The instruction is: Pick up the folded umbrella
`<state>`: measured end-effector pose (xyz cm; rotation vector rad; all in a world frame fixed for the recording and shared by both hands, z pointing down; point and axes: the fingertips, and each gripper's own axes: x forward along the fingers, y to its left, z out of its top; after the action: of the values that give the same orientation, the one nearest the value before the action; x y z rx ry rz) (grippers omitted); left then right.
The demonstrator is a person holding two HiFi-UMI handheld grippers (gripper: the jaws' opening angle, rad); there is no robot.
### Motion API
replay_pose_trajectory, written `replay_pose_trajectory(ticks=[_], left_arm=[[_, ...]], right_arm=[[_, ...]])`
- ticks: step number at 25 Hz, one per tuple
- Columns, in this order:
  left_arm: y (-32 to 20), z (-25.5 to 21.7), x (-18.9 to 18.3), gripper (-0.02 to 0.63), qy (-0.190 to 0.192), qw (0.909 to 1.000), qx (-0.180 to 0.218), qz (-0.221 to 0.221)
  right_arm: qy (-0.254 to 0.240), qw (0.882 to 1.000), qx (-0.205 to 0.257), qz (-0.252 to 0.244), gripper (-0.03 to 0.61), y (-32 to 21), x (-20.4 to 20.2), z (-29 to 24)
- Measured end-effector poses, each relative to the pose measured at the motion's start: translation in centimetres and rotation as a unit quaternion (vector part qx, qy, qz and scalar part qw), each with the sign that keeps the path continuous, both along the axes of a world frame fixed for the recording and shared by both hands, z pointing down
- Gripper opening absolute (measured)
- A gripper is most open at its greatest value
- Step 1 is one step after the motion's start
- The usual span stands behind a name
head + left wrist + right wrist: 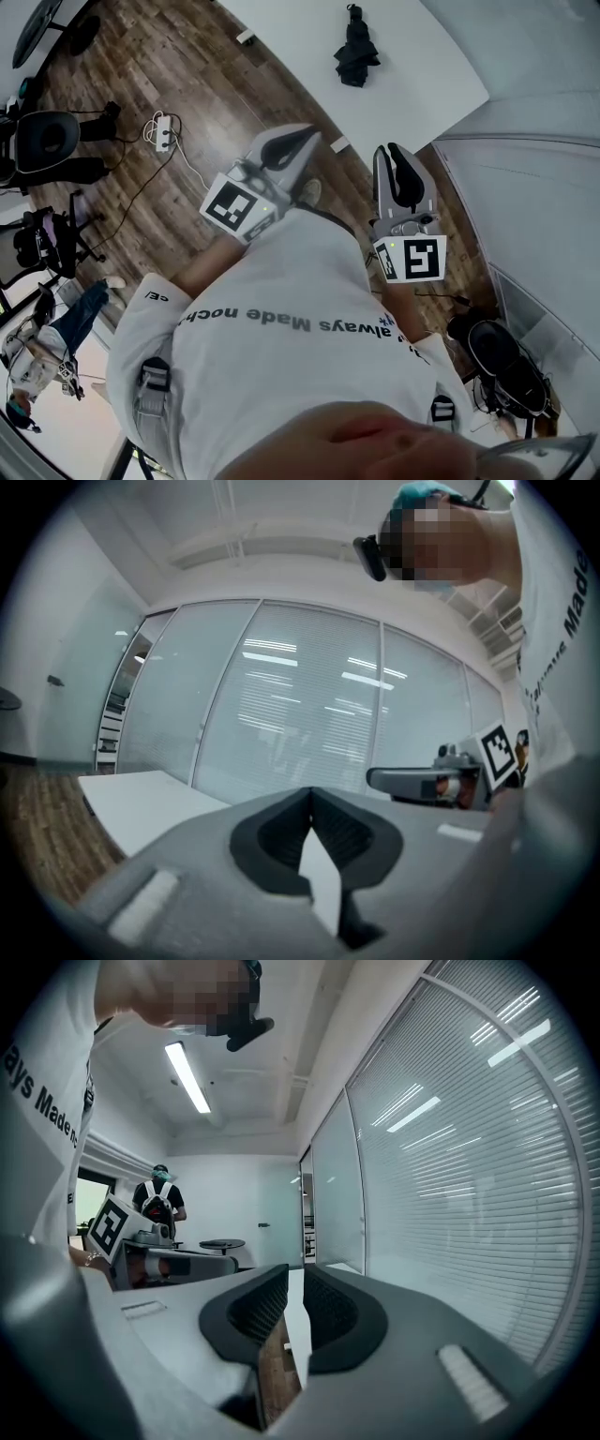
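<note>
Standing on the wood floor (216, 84), the person in a white printed T-shirt (281, 328) holds both grippers out in front, side by side and near each other. The left gripper (302, 145) has its jaws together, the tips touching with nothing between them. The right gripper (392, 155) has its jaws drawn in to a bare sliver, and they too are empty.

The folded umbrella (356, 52), black and bunched, lies on the white worktop (422, 56), towards its near side and well apart from both grippers. A strip of floor and the worktop's edge lie between it and the jaw tips. A small pale block (339, 143) sits on the floor just by that edge, between the two grippers.

Off to the person's left a white power strip (161, 131) lies on the floor with its cable (192, 164) trailing towards the person's feet. Dark office chairs (42, 141) stand beyond it. Another person (47, 342) is farther back on that side. To the right runs a glass wall with blinds (469, 1147), and a black chair (506, 361) stands beside it.
</note>
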<state>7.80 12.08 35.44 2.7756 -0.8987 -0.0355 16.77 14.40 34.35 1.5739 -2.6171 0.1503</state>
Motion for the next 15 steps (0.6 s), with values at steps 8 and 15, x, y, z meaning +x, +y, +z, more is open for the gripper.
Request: replay_pose_trajectory(ticks=[8,15], left_arm=[[-8.0,0.1,-2.0,0.000,0.008,1.0000,0.000,0.000],[-17.8,-0.3,-6.1,0.000,0.017,0.9998,0.003,0.003]], right_arm=[[0.004,1.000,-0.002,-0.004,0.051,-8.1,-2.3,0.1],[0.018,1.000,-0.003,-0.007,0.051,-18.1,-6.8,-0.4]])
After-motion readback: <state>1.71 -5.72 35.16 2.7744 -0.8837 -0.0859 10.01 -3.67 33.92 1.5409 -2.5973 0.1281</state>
